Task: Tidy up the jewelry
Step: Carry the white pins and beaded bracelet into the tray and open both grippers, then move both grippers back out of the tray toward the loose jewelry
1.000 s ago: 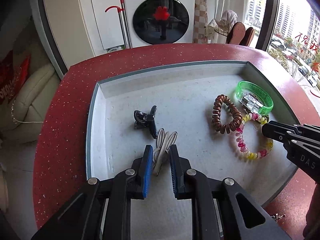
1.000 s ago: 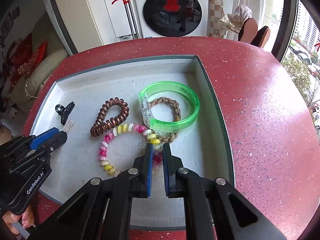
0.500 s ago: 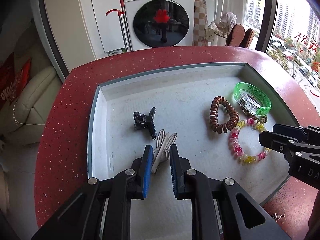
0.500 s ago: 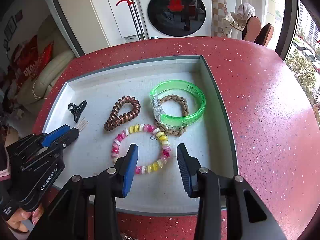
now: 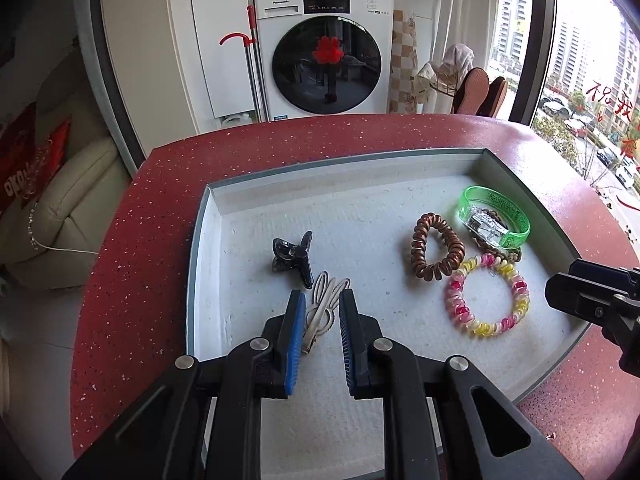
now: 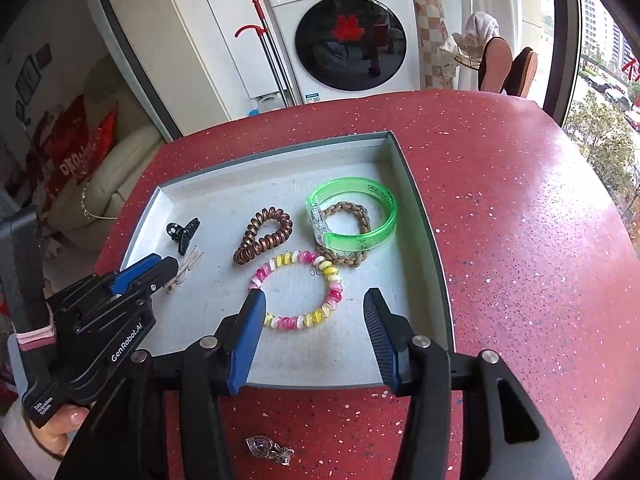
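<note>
Right gripper (image 6: 314, 316) jaws just opening, nothing gripped, above pink-yellow coil bracelet (image 6: 298, 290); left gripper (image 5: 322, 312) clamps beige clip (image 5: 320, 308). Only right view shows silver trinket (image 6: 269, 449), blurry.

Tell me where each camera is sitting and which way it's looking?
Left wrist view: rides the left gripper, looking down over the tray; its two fingers are shut on beige hair clips.
Right wrist view: rides the right gripper, looking down at the tray's near right side; its open fingers, just widened, hold nothing, and a hand holds the left gripper.
Both show the pink-yellow coil bracelet, green bangle and washing machine.
</note>
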